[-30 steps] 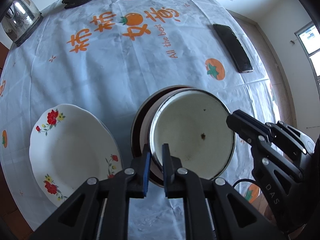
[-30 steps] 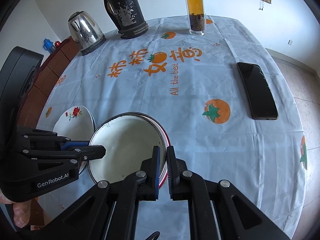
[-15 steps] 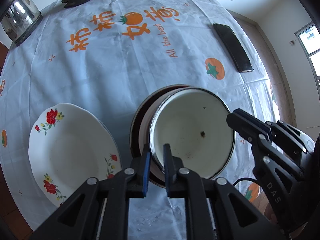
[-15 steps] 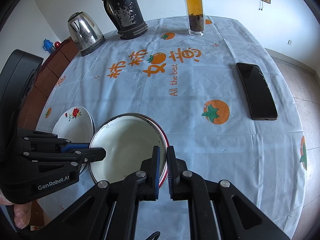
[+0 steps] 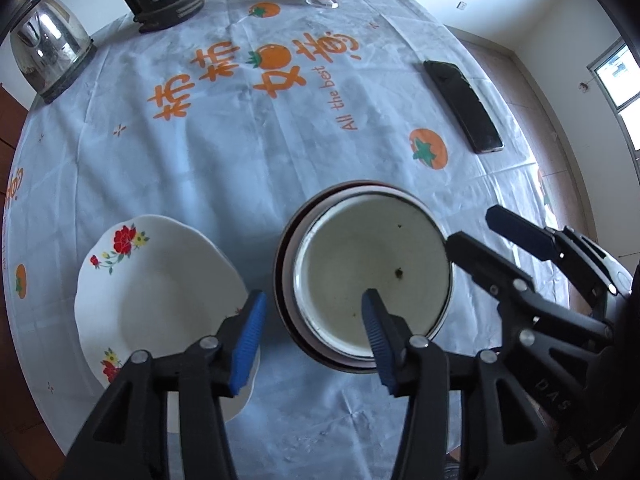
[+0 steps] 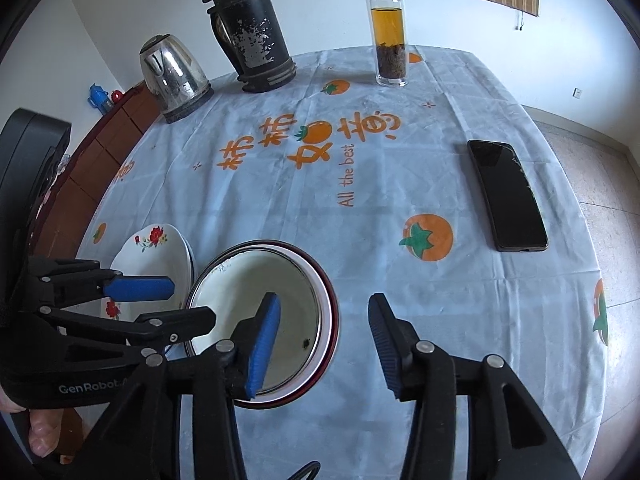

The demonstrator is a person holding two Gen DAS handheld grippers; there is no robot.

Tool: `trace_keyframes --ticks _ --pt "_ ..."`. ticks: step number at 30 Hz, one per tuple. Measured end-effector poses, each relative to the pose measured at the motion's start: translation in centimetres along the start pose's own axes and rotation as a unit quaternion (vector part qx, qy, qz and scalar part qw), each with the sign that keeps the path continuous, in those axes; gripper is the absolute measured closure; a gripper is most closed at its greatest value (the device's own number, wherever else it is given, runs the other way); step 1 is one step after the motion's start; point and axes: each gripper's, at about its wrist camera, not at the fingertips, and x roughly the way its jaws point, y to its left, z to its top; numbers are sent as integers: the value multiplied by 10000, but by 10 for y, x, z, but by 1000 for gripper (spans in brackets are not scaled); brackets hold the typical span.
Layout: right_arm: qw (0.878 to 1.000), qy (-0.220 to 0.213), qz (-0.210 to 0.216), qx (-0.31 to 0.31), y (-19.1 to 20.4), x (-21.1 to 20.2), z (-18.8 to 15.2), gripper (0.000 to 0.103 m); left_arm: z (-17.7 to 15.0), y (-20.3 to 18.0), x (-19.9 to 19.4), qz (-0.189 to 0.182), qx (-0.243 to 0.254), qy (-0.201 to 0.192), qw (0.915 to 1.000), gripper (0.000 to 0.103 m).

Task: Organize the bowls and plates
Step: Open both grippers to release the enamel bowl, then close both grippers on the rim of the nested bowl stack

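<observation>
A white enamel bowl (image 5: 372,276) with a thin dark rim sits nested inside a wider dark-rimmed bowl (image 5: 282,280) near the front edge of the worktop (image 5: 240,152); just beside it, to the left, lies a white floral plate (image 5: 152,292); the left hand-held gripper (image 5: 312,332) has its jaws opening, one blue pad either side of the bowls' near rim, pressing on nothing; the right hand-held gripper (image 6: 324,336) is likewise opening, straddling the right rim without touching; farther back lie a black phone (image 6: 508,196), a glass tea bottle (image 6: 388,32), a worn black flask (image 6: 252,28) and a steel kettle (image 6: 172,76).
</observation>
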Motion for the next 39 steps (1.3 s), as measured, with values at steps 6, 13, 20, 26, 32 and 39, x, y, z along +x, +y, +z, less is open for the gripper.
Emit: trace_keyframes --ticks 6,13,20,26,32,39 --pt "10000 72 -5 -12 -1 2 -3 54 -6 3 6 13 -45 93 9999 53" --pt "9999 102 20 17 -2 1 -7 54 -12 4 10 -26 -117 159 9998 53" --pt "9999 139 68 31 -3 3 -9 54 -16 7 16 -137 -214 223 9994 53" --pt "9997 234 116 39 0 10 -12 54 -19 8 22 -294 -283 314 9987 56" --pt "9995 283 44 128 -4 15 -14 54 -18 9 26 -346 -292 308 9985 57" --pt "9992 398 -37 60 2 25 -15 78 -16 13 29 -284 -328 316 9986 72"
